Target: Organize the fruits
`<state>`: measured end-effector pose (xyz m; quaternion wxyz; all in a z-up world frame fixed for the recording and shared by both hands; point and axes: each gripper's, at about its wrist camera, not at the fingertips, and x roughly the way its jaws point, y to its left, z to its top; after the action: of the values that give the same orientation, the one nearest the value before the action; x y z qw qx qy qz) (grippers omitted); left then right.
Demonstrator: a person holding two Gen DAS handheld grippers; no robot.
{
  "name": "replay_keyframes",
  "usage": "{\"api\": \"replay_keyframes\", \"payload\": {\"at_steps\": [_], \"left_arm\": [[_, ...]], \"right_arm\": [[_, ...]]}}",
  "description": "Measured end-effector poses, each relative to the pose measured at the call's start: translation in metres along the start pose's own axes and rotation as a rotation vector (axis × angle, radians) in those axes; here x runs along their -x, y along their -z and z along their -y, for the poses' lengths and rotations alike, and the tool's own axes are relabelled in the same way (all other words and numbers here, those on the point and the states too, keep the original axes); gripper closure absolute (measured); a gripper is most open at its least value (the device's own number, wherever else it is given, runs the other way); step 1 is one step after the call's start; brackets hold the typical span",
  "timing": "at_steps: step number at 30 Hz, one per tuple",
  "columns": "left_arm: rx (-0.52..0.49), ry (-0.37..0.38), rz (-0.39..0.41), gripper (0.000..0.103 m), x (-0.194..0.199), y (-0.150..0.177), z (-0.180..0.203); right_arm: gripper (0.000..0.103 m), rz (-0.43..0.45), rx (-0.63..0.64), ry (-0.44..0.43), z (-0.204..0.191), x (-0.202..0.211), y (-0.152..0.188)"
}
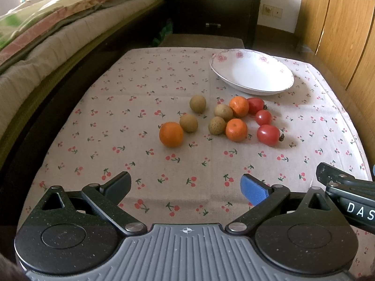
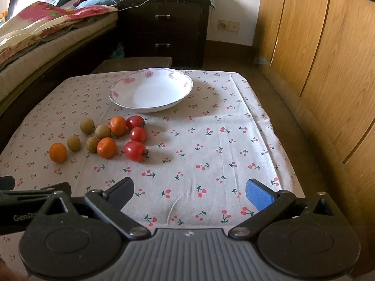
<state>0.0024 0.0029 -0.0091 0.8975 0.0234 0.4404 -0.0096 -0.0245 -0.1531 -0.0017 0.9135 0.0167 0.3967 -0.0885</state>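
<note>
Ten fruits (image 1: 220, 119) mid-cloth, bare tablecloth (image 2: 211, 154) rightward, bowl (image 2: 150, 91) near far edge.

Both cams sit low at the near edge of the desk (image 1: 164, 70), facing the far end. Left one's nearer the bed (image 1: 46, 35), right one's nearer the wardrobe (image 2: 328, 58). Both catch the fruit pile (image 2: 112, 138) and the plate (image 1: 252, 71).

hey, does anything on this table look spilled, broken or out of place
Nothing looks spilled or broken. The fruit lies loose on the tablecloth while the bowl stands empty; one orange sits apart from the cluster.
</note>
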Motion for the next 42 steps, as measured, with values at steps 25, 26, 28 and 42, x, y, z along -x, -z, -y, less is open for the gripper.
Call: {"api": "replay_keyframes", "payload": {"at_steps": [25,26,28,42], "left_arm": [[-0.006,-0.003,-0.008,0.002,-0.0016,0.0004,0.0001],[-0.006,-0.003,-0.009,0.002,-0.0016,0.0006,0.0000],[-0.006,-0.003,-0.010,0.002,-0.0018,0.0006,0.0003],[-0.008,-0.005,-0.014,0.002,-0.0031,0.0018,0.0004]], "right_arm": [[0.000,-0.010,0.004,0.002,-0.0003,-0.0014,0.0005],[0.000,-0.011,0.004,0.002,-0.0002,-0.0014,0.0009],[0.000,-0.014,0.003,0.001,0.0002,-0.0019,0.0012],[0.004,-0.030,0.004,-0.015,-0.0009,-0.0039,0.0005]]}}
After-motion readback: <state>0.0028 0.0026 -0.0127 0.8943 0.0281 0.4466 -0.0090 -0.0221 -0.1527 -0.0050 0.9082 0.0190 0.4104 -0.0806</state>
